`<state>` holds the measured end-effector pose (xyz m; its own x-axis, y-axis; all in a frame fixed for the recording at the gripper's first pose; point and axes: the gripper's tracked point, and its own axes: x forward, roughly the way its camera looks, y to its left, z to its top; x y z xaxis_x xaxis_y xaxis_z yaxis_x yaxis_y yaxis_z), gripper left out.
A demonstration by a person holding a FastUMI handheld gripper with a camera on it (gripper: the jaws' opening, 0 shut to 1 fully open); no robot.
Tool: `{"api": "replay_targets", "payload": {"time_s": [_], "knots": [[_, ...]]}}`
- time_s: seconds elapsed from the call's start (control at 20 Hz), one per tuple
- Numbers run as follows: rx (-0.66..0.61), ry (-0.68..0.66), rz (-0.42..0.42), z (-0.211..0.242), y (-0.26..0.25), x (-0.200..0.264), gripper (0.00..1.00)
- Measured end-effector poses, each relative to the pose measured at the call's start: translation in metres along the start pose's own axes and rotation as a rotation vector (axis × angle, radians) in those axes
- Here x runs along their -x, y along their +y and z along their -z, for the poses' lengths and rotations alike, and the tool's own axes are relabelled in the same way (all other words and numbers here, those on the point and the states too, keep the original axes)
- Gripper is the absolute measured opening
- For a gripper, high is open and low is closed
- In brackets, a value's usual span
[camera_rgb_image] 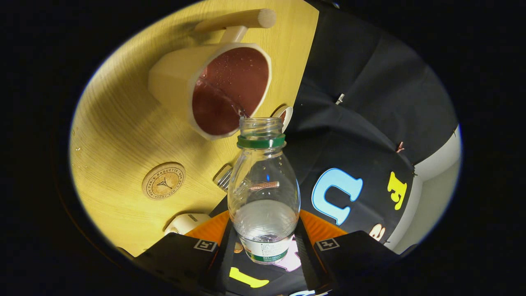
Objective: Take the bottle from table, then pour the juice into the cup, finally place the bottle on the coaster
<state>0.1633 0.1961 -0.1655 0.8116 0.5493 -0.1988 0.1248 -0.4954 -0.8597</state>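
Tongs point(263, 242) clamped on tilted bottle point(263, 193), pouring into cup point(228, 88) at 12 o'clock; over-tilting could splash juice onto surface point(119, 127).

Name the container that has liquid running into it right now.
The cream cup with the wooden handle; the clear bottle held in the claw pours into it.

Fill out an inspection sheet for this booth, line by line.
Surface: wooden table, a few droplets near its edge.
Job's things: clear bottle, uncapped, tipped mouth-first over the cup, a thin stream running in; cup holds reddish liquid; round cork coaster bare, beside the cup.
Clutter: small white cap beyond the bottle's mouth; a metal piece and a white object at the table edge.
Claw: both fingers press the bottle's lower body.
Cables: nothing seen.
Surroundings: black cloth wall.
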Motion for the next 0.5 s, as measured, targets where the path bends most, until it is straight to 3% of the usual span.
{"api": "replay_targets", "payload": {"time_s": [0.5], "knots": [[0.082, -0.055, 0.028, -0.007, -0.015, -0.002, 0.72]]}}
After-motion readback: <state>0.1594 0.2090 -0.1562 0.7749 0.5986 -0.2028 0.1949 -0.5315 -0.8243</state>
